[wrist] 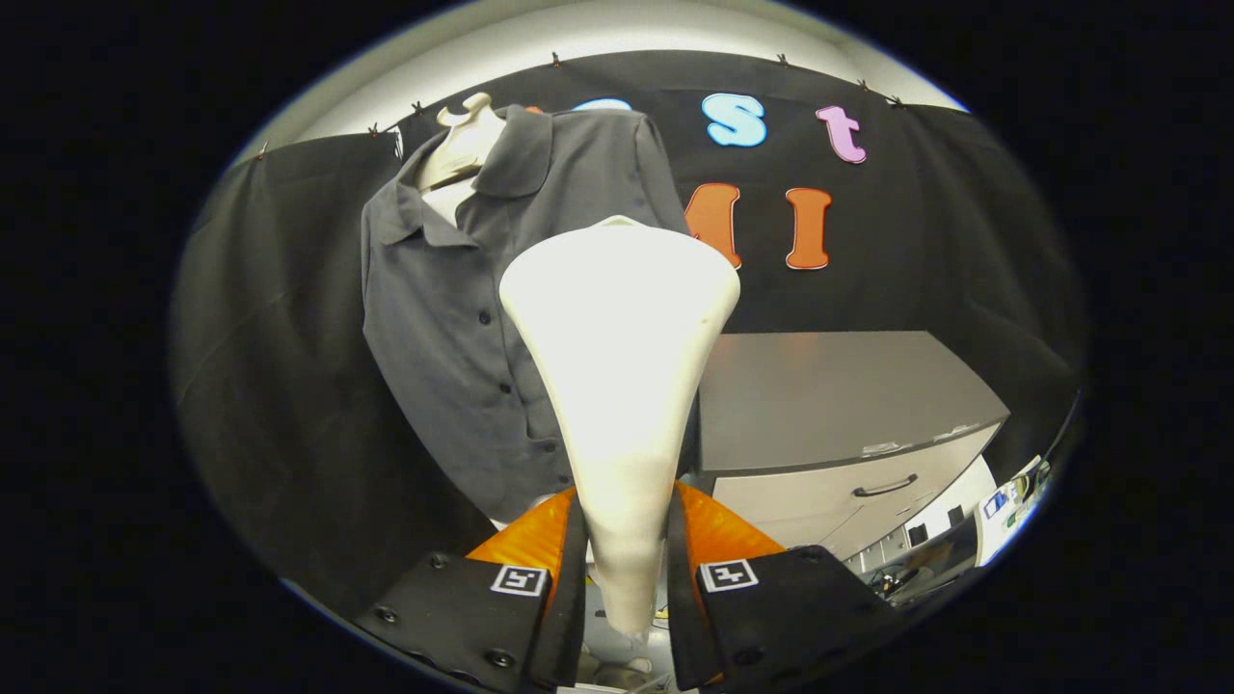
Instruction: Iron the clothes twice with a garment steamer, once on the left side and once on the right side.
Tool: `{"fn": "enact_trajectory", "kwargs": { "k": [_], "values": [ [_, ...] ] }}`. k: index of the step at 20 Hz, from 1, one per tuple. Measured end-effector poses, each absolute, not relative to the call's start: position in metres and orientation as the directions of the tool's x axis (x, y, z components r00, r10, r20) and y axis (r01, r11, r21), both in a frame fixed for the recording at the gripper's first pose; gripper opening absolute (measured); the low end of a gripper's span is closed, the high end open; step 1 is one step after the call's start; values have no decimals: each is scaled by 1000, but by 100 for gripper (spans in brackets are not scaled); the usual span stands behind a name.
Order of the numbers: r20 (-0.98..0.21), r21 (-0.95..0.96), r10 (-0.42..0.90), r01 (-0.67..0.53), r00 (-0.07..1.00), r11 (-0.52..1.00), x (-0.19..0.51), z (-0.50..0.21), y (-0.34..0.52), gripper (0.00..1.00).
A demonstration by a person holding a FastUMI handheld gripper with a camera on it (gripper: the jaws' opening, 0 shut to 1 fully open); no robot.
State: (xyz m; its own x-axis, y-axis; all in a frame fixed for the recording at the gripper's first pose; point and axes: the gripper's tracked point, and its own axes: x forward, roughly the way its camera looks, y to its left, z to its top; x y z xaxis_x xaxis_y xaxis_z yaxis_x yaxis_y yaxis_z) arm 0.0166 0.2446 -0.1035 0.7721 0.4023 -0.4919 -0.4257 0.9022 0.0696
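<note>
My gripper (625,549) is shut on the handle of a white garment steamer (617,386), both orange-and-black fingers (540,559) pressing its narrow neck. The steamer's wide head rises ahead of the fingers and faces away from me. Beyond it hangs a dark grey button-up shirt (453,328) on a cream mannequin torso (463,145). The steamer head covers the shirt's right half; whether it touches the fabric is hidden from me. The shirt's collar, button row and left front show to the left of the steamer.
A grey cabinet (829,405) with a handled drawer (885,486) stands to the right of the shirt, just beyond the fingers. Black cloth hangs behind and to the left of the mannequin. Some small items (1007,501) lie low at the far right.
</note>
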Motion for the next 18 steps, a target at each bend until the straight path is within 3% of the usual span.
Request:
{"fn": "enact_trajectory", "kwargs": {
  "k": [18],
  "values": [
    [-481, 91, 343, -342, 807, 935, 18, -104, 183, 44]
  ]
}}
